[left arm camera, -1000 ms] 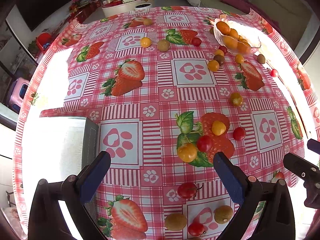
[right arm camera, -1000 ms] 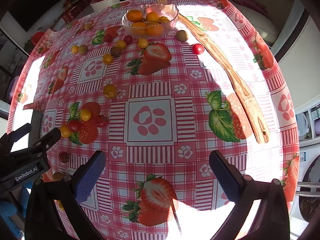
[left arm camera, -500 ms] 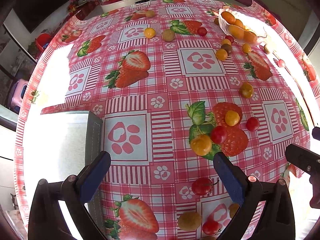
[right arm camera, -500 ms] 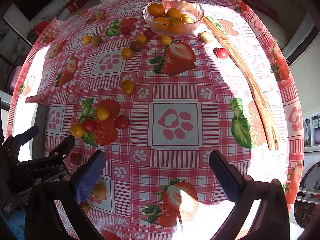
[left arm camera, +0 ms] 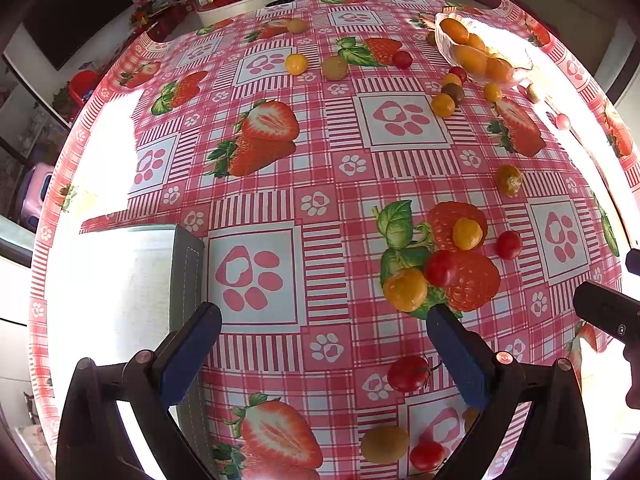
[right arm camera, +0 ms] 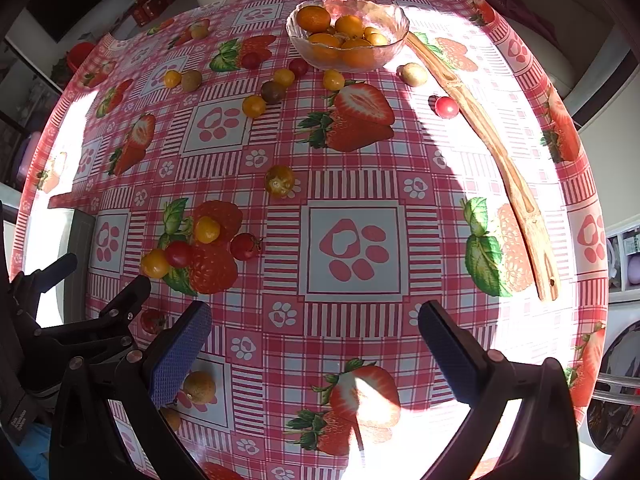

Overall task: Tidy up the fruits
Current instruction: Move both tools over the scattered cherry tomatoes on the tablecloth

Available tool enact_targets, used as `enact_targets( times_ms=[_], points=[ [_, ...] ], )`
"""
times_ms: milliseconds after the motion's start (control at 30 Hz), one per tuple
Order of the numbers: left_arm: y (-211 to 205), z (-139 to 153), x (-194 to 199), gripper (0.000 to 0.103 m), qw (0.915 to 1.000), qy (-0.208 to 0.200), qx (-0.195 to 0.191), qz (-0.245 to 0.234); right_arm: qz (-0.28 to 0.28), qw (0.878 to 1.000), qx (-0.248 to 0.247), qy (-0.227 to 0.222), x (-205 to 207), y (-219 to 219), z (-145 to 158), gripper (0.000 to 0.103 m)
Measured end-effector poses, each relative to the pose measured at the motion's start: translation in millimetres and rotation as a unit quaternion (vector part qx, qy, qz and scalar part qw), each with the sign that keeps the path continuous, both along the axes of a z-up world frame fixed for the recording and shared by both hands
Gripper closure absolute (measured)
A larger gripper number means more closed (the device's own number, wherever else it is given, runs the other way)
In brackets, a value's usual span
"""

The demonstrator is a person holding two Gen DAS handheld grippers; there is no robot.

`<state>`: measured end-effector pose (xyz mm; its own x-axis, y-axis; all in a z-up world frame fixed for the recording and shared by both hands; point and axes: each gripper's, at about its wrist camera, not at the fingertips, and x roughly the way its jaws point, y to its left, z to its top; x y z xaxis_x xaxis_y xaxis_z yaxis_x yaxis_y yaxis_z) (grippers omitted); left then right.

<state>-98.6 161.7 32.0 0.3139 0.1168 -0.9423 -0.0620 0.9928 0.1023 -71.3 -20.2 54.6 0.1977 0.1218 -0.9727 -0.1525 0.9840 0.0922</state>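
Round table [right arm camera: 472,152] under pink strawberry-print cloth. Left gripper [left arm camera: 324,350] and right gripper [right arm camera: 314,344] both hover over near edge, fingers spread wide, grasping nothing. Glass bowl [right arm camera: 394,20] of orange fruits sits near far edge. Cherry tomatoes [right arm camera: 178,254], red and yellow, lie scattered from bowl toward near-left edge. Wooden tongs [right arm camera: 500,152] lie along right edge.

left gripper [left arm camera: 322,354] fingers spread wide above scattered cherry tomatoes [left arm camera: 440,268] on tablecloth [left arm camera: 320,152].
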Motion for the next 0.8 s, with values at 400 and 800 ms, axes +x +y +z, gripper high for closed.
enact_targets(
  times_ms=[400, 800],
  points=[
    [-0.7, -5.2, 3.0, 0.000, 1.0000, 0.006, 0.004, 0.001, -0.002, 1.000, -0.001, 0.009, -2.0, -3.1, -2.6, 0.000],
    [0.6, -4.9, 4.5, 0.000, 1.0000, 0.007, 0.004, 0.002, 0.002, 1.000, -0.001, 0.008, -0.1, -0.8, -2.0, 0.000]
  ],
)
